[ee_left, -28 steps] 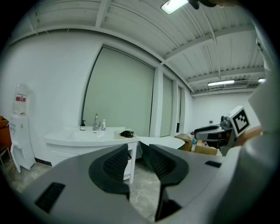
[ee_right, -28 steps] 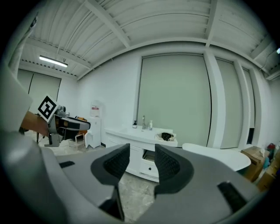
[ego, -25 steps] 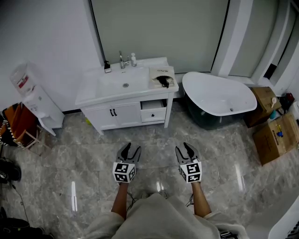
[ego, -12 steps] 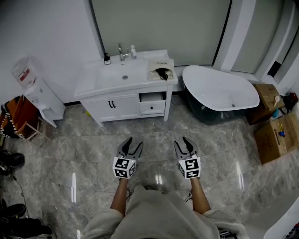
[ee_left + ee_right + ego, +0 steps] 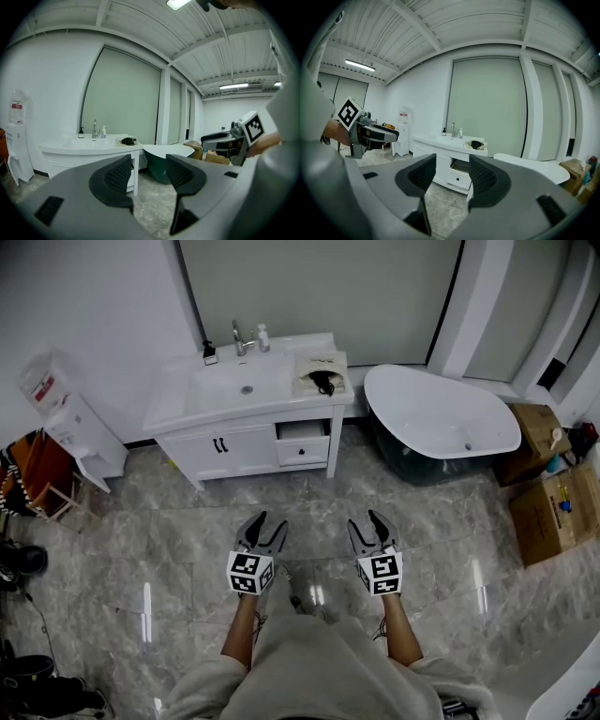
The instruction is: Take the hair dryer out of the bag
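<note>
Grey marble floor (image 5: 141,531): glossy tiles fill the room; the person stands on an open stretch of it, well apart from the furniture.
Bathtub (image 5: 441,418): white inside and dark outside, it stands just right of the vanity.
Vanity (image 5: 234,444): a white cabinet with a sink and a tap stands against the far wall. The drawer (image 5: 302,431) at its right end looks partly pulled out.
Left gripper (image 5: 266,524): held out level in front of the body, pointing toward the vanity. Its jaws have just been opening and stand wide apart, with only floor and far furniture seen between the pads.
Right gripper (image 5: 367,521): beside the left one and aimed the same way. Its jaws have just been opening as well and stand apart, with nothing between them.
Bag (image 5: 314,364): a pale beige bag lies flat on the right end of the countertop, beside the basin.
Hair dryer (image 5: 325,382): the dark shape at the bag's near edge is probably the dryer. It sits in or on the bag, too small here to tell which.
Done: nothing of the task itself, by the look of it; both tongs are empty and far from the bag.
Left: walk to the counter, steady the bag, grip the dryer and draw it out.
</note>
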A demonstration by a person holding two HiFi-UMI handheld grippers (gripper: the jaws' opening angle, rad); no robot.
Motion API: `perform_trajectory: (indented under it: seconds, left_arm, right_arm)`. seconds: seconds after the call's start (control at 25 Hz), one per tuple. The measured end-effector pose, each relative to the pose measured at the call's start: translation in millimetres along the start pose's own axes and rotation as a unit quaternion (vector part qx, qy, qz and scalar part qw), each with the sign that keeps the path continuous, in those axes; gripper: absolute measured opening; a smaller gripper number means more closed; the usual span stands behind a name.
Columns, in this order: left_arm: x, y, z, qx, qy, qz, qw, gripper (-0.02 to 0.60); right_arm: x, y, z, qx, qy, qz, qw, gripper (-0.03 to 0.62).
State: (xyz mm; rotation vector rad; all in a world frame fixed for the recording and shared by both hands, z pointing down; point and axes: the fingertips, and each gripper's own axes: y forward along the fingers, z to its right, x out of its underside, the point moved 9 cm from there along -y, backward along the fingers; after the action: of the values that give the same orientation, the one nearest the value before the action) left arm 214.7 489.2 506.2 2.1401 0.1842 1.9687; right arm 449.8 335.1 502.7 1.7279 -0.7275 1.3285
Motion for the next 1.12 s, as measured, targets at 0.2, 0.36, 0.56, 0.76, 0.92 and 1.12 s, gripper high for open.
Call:
perform_trajectory:
  seconds: [0.2, 0.36, 0.56, 0.76, 0.92, 1.12]
  left_arm:
    - [0, 27, -24, 0.005, -0.002, 0.001, 1.0000, 0.213]
    - [-11, 65, -55, 0.015, 0.001, 0.004, 0.9999, 0.213]
    - [-31, 119, -101, 0.030, 0.006, 0.006, 0.9995, 0.213]
    - [-57, 165, -147, 0.052, 0.011, 0.006, 0.9986, 0.213]
    - [-70, 194, -179, 0.064, 0.015, 0.007, 0.9978, 0.213]
    - [-84, 223, -222, 0.071, 0.017, 0.010, 0.9973, 0.213]
  right_arm:
    - [0, 31, 4, 0.006, -0.001, -0.006, 1.000, 0.218]
    - [-9, 72, 13, 0.015, -0.003, -0.006, 1.000, 0.230]
    - [-29, 131, 27, 0.031, -0.003, -0.009, 0.999, 0.230]
    - [-55, 185, 38, 0.049, -0.006, -0.012, 0.999, 0.231]
    - [-68, 221, 44, 0.064, -0.008, -0.018, 0.998, 0.239]
    - [-83, 269, 44, 0.066, -0.008, -0.025, 0.997, 0.250]
